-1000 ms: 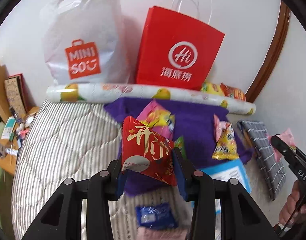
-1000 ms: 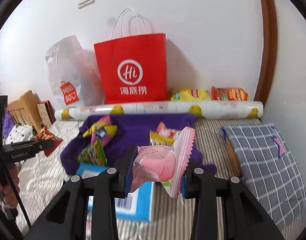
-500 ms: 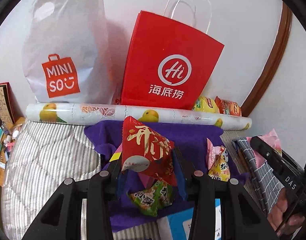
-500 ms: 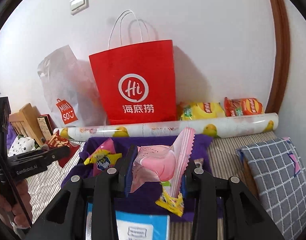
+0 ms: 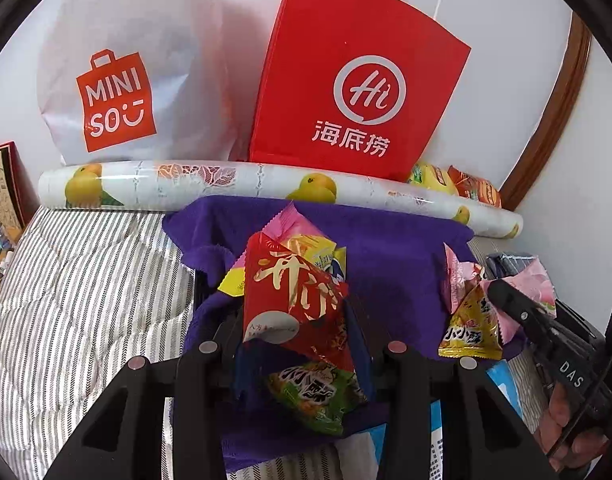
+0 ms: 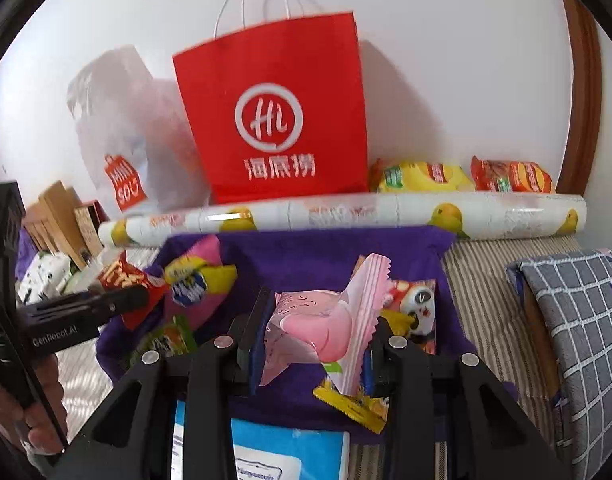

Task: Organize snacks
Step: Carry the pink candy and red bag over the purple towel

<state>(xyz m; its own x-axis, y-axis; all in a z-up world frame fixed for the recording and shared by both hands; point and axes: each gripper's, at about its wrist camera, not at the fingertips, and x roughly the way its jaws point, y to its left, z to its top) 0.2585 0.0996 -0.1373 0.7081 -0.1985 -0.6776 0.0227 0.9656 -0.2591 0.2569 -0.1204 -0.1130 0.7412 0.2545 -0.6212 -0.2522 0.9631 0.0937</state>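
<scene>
My left gripper (image 5: 296, 320) is shut on a red snack packet with gold characters (image 5: 294, 296), held above the purple cloth (image 5: 389, 248). My right gripper (image 6: 317, 332) is shut on a pink snack packet (image 6: 325, 320), also above the cloth (image 6: 313, 252). On the cloth lie a pink-and-yellow packet (image 6: 198, 280), a green packet (image 5: 313, 396) and a yellow packet (image 5: 471, 328). The red paper bag (image 5: 357, 84) and the white Miniso bag (image 5: 118, 76) stand against the wall behind a printed roll (image 5: 242, 184). The left gripper with its red packet shows at the left of the right wrist view (image 6: 118, 300).
Two chip bags, yellow (image 6: 421, 176) and orange (image 6: 509, 178), lie behind the roll at the right. A blue-and-white box (image 6: 290, 456) lies near the front. A checked pillow (image 6: 577, 320) is at the right. Striped bedding (image 5: 78, 304) spreads left. Clutter and boxes (image 6: 58, 216) stand far left.
Both grippers have moved forward and lower toward the purple cloth and the bags, each still holding its packet. The bags and roll look larger and nearer.
</scene>
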